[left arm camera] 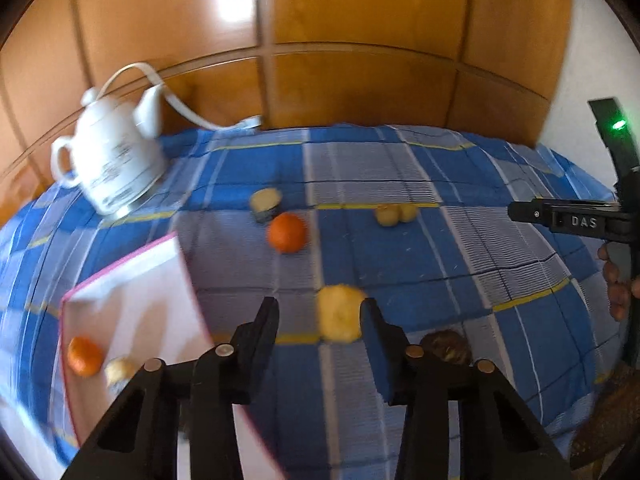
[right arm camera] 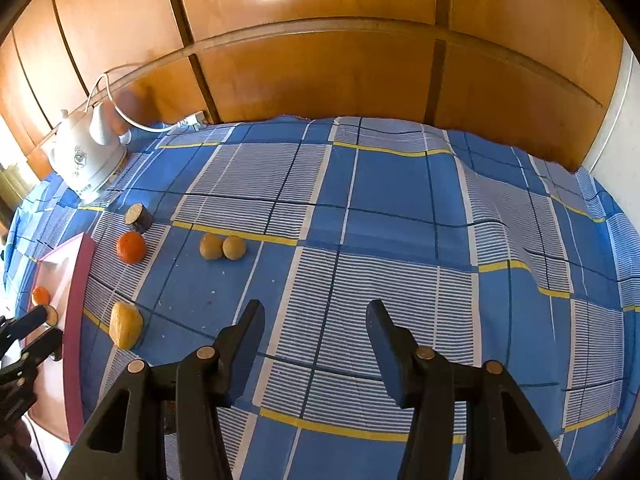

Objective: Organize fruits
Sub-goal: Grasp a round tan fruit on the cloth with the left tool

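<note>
We hold our left gripper (left arm camera: 320,320) with jaws apart beside the yellow fruit (left arm camera: 340,318) on the checked cloth (left arm camera: 440,248), presumably to carry it to the pink-edged tray (left arm camera: 132,280), while our right gripper (right arm camera: 316,320) waits, likewise parted and empty.

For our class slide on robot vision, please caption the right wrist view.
Open right gripper hovers over the blue plaid cloth; an orange and yellow fruits lie beside the pink tray.
</note>
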Demonstrator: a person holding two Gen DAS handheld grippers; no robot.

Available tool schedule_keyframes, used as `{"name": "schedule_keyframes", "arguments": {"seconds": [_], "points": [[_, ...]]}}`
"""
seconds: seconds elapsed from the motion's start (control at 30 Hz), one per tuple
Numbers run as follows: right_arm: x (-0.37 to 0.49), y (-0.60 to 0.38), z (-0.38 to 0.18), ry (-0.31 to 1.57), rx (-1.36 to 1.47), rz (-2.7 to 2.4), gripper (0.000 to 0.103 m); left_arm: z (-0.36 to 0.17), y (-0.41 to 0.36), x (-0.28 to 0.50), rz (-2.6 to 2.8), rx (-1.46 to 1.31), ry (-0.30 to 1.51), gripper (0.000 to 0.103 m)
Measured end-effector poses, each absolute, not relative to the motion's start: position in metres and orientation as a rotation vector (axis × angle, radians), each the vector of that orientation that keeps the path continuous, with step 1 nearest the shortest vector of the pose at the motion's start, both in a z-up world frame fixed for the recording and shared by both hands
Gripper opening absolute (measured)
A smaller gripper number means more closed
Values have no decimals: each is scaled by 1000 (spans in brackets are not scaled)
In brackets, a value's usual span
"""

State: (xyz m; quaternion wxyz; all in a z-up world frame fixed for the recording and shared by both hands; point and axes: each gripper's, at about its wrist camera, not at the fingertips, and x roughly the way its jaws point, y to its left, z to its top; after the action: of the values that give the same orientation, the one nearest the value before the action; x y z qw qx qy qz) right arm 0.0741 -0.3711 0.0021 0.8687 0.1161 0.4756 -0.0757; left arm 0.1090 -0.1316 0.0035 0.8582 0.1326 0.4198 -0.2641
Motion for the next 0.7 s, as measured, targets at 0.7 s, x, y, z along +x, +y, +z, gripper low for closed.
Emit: {"name": "schedule_keyframes", "arguments": {"seconds": [0.7], "points": [[74,-372,7,1019,296,-99,54,-53,-275,194,-797,607,928,43]]}}
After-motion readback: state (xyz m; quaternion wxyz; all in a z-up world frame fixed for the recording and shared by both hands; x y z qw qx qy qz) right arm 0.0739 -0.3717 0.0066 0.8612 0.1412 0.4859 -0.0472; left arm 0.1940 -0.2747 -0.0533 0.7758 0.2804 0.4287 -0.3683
